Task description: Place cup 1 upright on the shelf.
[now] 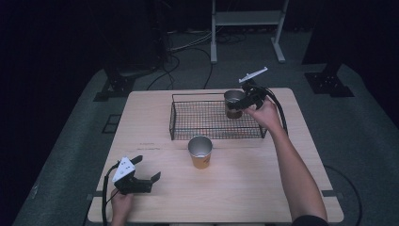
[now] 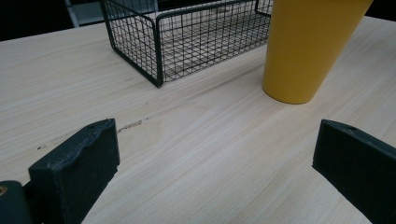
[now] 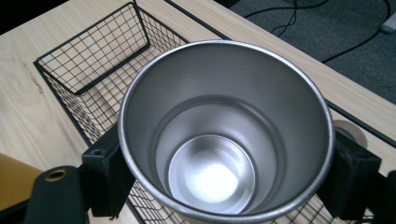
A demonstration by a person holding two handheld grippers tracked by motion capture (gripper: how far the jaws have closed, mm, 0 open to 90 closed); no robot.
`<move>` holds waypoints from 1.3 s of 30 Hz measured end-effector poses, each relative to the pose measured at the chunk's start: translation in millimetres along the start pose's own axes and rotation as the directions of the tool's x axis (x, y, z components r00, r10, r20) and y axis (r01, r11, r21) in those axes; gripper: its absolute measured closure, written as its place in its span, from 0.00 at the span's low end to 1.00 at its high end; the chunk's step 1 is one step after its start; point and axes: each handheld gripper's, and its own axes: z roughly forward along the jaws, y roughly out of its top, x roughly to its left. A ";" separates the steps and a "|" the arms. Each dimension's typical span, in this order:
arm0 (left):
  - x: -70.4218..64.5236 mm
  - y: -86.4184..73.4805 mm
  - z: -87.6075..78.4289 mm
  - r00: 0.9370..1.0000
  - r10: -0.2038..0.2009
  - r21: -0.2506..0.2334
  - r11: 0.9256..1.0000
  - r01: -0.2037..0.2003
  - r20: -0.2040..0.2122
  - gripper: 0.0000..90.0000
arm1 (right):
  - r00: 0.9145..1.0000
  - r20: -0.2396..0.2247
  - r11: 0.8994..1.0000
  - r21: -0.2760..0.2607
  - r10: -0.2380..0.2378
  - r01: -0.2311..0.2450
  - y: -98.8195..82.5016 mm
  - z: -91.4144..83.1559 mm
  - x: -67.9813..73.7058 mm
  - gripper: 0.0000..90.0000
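Seemingly unlabelled steel cup [image 3: 226, 135] in right claw [image 1: 238, 104].

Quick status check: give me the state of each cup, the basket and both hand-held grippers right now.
Brown cup: upright, empty, gripped, over the basket's right end.
Yellow cup: upright, free on the table, in front of the basket.
Wire basket: on the table, upright.
Right hand-held gripper: shut on the brown cup.
Left hand-held gripper: open, holding nothing.

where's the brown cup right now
In the high view the brown cup is at the far right corner of the wire basket, held between the right gripper's jaws, with the yellow cup standing on the table in front of the basket.
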 end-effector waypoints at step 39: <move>0.1 0.0 -0.4 1.000 0.004 -0.002 1.000 -0.004 0.003 0.00 | 0.997 0.034 0.996 0.046 0.075 -0.076 -15.1 44.1 -13.3 0.20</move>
